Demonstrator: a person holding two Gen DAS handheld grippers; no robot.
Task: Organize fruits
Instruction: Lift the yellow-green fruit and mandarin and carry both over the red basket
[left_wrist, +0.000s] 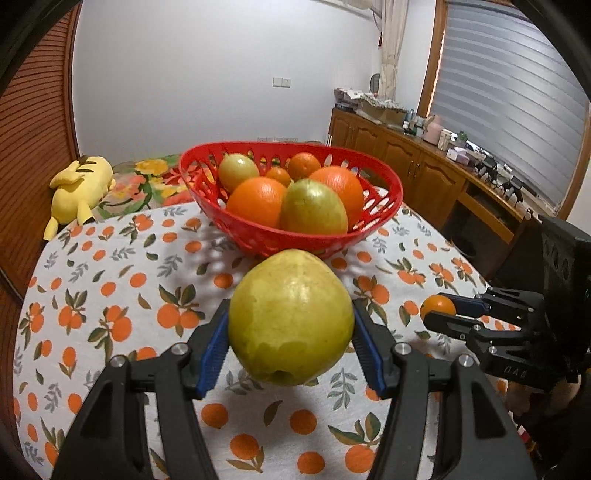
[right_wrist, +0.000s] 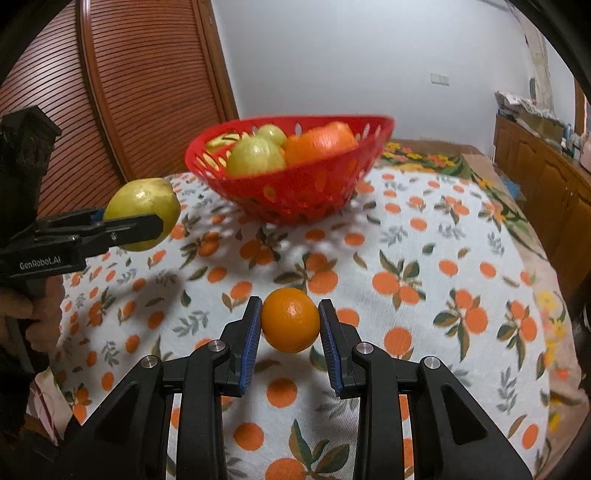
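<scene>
Before the red plastic slotted basket (left_wrist: 384, 206): left gripper (left_wrist: 290, 332) fingers clamp yellow-green pear (left_wrist: 290, 317); right gripper (right_wrist: 290, 332) fingers clamp small orange (right_wrist: 290, 319).

Small orange (right_wrist: 290, 320) between right gripper (right_wrist: 290, 334) pads

One text reads clearly: "GenRobot.AI", in white letters on the black side of the left gripper's (right_wrist: 147, 225) body, at about nine o'clock in the right wrist view, just behind the jaws. In the left wrist view, faint raised characters stand on the black body of the right gripper (left_wrist: 436, 314), at about four o'clock; they appear reversed and cannot be made out. No other text, number or sign is legible.
</scene>
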